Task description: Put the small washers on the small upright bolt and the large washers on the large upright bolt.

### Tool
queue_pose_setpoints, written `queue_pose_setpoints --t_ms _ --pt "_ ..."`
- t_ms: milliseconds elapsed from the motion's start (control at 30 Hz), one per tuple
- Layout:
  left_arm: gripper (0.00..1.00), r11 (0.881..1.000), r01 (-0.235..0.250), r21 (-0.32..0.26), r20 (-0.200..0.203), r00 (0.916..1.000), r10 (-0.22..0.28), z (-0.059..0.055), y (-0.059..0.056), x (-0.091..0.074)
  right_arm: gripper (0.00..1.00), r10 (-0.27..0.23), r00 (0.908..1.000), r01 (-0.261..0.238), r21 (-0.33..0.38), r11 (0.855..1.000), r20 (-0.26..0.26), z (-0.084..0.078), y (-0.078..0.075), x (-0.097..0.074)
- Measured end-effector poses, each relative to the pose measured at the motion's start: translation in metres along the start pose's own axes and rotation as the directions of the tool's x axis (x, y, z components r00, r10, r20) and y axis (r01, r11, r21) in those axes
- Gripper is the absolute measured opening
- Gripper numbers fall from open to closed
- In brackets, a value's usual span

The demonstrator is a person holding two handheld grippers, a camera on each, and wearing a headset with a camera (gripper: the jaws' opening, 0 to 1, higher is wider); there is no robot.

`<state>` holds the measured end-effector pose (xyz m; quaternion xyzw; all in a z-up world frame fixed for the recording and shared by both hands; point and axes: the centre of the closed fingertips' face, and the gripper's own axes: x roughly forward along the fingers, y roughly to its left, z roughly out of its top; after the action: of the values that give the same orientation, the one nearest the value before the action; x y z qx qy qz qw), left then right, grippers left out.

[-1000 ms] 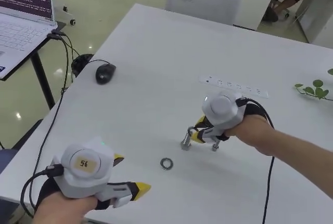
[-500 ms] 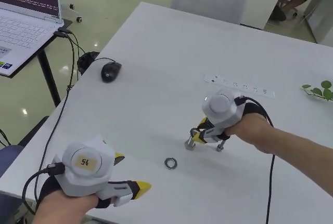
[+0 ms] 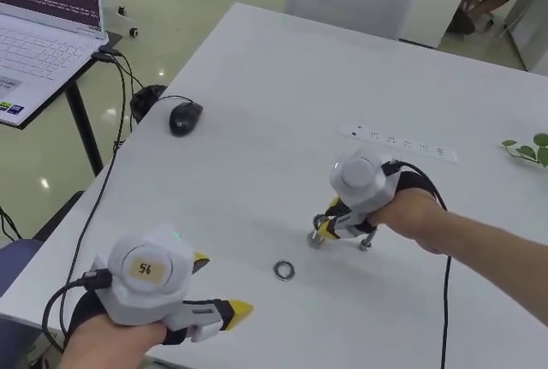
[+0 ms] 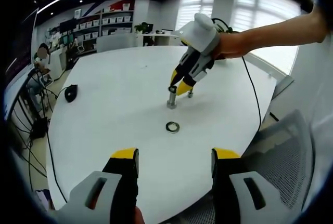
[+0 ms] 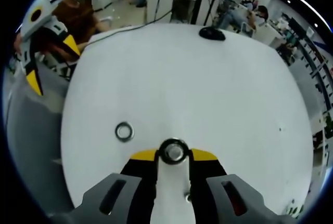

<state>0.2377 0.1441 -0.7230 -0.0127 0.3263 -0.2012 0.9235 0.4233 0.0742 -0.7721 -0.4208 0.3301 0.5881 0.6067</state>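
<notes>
A large upright bolt [image 3: 315, 237] [image 4: 171, 99] stands mid-table, and a smaller bolt [image 3: 366, 244] [image 4: 190, 94] stands just right of it. My right gripper [image 3: 322, 225] [image 5: 173, 155] is shut on a washer [image 5: 174, 151] held right over the large bolt's top. A second washer [image 3: 284, 270] [image 4: 172, 127] [image 5: 124, 131] lies flat on the table in front of the bolts. My left gripper [image 3: 219, 285] [image 4: 175, 154] hovers open and empty near the table's front edge, pointing toward that loose washer.
On the white table [image 3: 257, 86] a black mouse [image 3: 185, 117] lies at the left and a white power strip [image 3: 402, 143] lies behind the bolts. A laptop [image 3: 43, 44] sits on a side stand at the far left, a chair [image 3: 347, 1] at the far edge, and plant leaves [image 3: 531, 148] at the right.
The head camera has shifted a little. My right gripper stays over the large bolt with the washer, and my left gripper has barely moved.
</notes>
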Motion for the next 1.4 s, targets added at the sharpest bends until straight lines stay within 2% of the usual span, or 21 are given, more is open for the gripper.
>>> queue_pose_setpoints --t_ms 267,467,700,800,967,1100,1200,1400 --pt "0.56 1.0 -0.004 -0.001 -0.001 1.0 0.004 0.0 0.002 -0.002 0.23 -0.006 0.9992 0.008 0.042 0.999 -0.04 -0.01 0.001 0.017" --pt "0.56 1.0 -0.004 -0.003 0.0 1.0 0.004 0.001 0.002 -0.002 0.23 -0.007 0.9989 0.012 0.103 0.995 -0.045 -0.016 0.003 0.028" --pt "0.56 1.0 -0.004 -0.004 -0.003 1.0 0.004 0.001 0.001 -0.001 0.24 -0.009 0.9985 0.016 0.131 0.991 -0.053 -0.019 0.003 0.036" --pt "0.56 1.0 -0.004 -0.002 -0.004 1.0 0.004 0.001 0.001 0.0 0.24 -0.009 0.9989 0.015 0.147 0.989 -0.045 -0.018 0.002 0.036" --pt "0.56 1.0 -0.005 0.0 -0.006 1.0 0.005 0.0 0.002 0.0 0.24 -0.013 0.999 0.019 0.124 0.992 -0.043 -0.022 0.006 0.03" --pt "0.56 1.0 -0.005 -0.002 -0.007 1.0 0.005 -0.001 0.001 -0.001 0.24 -0.016 0.9993 0.021 0.158 0.987 -0.035 -0.03 0.009 0.027" --pt "0.56 1.0 -0.002 0.002 -0.009 1.0 0.002 -0.002 0.0 0.0 0.24 -0.016 0.9987 0.024 0.165 0.986 -0.049 -0.04 0.015 0.024" --pt "0.56 1.0 0.005 0.006 -0.005 1.0 -0.005 0.0 -0.005 0.001 0.23 -0.011 0.9981 0.021 0.161 0.987 -0.061 -0.047 0.031 0.019"
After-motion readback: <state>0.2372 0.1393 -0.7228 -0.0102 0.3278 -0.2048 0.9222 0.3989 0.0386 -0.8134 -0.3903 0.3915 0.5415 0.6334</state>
